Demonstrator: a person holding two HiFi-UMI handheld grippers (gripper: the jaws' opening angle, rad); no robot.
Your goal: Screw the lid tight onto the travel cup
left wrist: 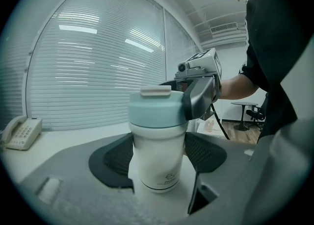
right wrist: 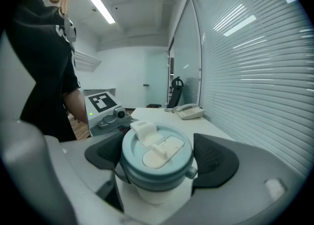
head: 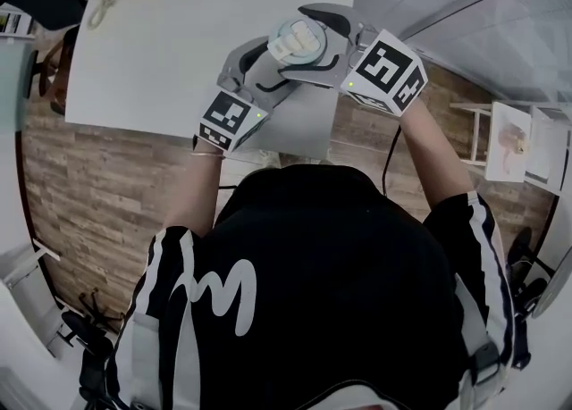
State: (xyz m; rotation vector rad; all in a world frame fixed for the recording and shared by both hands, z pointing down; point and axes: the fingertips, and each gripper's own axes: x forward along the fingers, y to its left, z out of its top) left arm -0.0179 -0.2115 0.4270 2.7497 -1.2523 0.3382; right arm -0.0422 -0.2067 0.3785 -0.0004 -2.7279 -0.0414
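While the travel cup (left wrist: 156,165) stands upright over the worktop (head: 179,51), we hold it from two sides. We cannot tell if its bottom rests on the worktop or hangs just above it. The left gripper (left wrist: 159,148) comes at the cup from one side, low down. Its jaws stand wide, and their dark pads press on the white body of the cup, one on each side. The pale blue lid (right wrist: 156,155) sits on top of the cup and looks flat and even. The right gripper (right wrist: 161,162) comes at the cup from the other side, higher up and tipped down a little. Its jaws also stand wide, and their pads look to touch the rim of the lid on both sides.

What counts for the next move is this: the cup's long line runs straight up and down, and both pairs of jaws reach across that line. The right gripper is the one at the lid, so we think it must do the turning, round that line. The left gripper must stop the body from spinning. If the right jaws tip, the lid could go on crooked.
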